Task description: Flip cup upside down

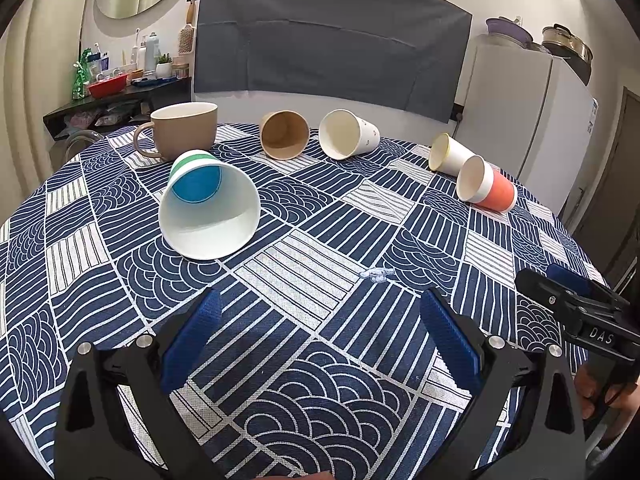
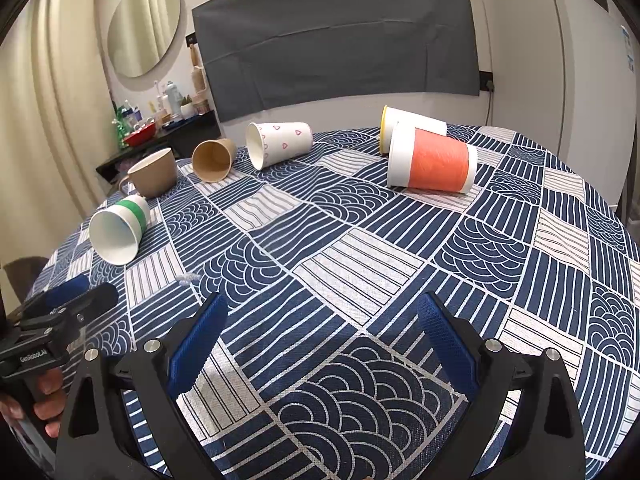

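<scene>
Several paper cups lie on their sides on the patterned tablecloth [image 1: 304,248]. A green-banded white cup [image 1: 208,212] lies nearest my left gripper [image 1: 320,312], mouth toward it; it also shows in the right wrist view [image 2: 118,232]. An orange-banded cup [image 2: 434,162] lies ahead of my right gripper [image 2: 322,316], with a yellow-rimmed cup [image 2: 412,124] behind it. A brown cup [image 1: 285,135] and a white heart-print cup [image 2: 278,144] lie farther back. Both grippers are open, empty and low over the cloth.
A tan ceramic mug [image 1: 182,130] stands upright at the back left. A small clear scrap [image 1: 376,274] lies on the cloth. A white fridge [image 1: 528,120] stands at the right, a cluttered shelf [image 1: 116,92] at the back left.
</scene>
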A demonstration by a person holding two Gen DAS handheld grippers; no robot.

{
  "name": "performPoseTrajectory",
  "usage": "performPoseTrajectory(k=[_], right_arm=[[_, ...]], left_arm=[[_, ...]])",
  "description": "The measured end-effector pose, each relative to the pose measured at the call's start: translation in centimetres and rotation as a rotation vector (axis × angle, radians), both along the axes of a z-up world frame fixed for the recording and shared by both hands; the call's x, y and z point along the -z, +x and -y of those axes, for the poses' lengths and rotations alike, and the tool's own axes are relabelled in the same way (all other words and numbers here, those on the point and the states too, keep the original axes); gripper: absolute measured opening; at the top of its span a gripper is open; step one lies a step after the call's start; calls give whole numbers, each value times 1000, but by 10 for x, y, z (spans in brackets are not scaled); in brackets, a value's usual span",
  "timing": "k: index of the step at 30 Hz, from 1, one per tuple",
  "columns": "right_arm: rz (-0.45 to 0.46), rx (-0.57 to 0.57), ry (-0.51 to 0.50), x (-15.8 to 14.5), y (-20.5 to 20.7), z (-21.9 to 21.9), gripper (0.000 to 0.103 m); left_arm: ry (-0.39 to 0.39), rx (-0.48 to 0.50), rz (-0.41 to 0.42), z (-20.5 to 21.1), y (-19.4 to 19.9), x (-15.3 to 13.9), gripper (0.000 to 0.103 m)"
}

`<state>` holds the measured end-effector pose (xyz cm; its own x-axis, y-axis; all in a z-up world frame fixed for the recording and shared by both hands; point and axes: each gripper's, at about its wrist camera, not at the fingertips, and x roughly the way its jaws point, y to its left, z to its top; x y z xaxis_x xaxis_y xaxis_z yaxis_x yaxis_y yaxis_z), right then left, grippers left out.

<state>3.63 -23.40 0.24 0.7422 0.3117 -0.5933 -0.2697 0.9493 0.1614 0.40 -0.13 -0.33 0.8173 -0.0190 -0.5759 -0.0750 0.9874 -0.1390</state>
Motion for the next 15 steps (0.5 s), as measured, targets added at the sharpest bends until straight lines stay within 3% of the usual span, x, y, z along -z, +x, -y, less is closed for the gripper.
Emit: performPoseTrajectory(k=[15], right_arm=[[-5,-10,8,1,0,0,92]], left_arm=[[-11,4,-18,-1,2,3,97]])
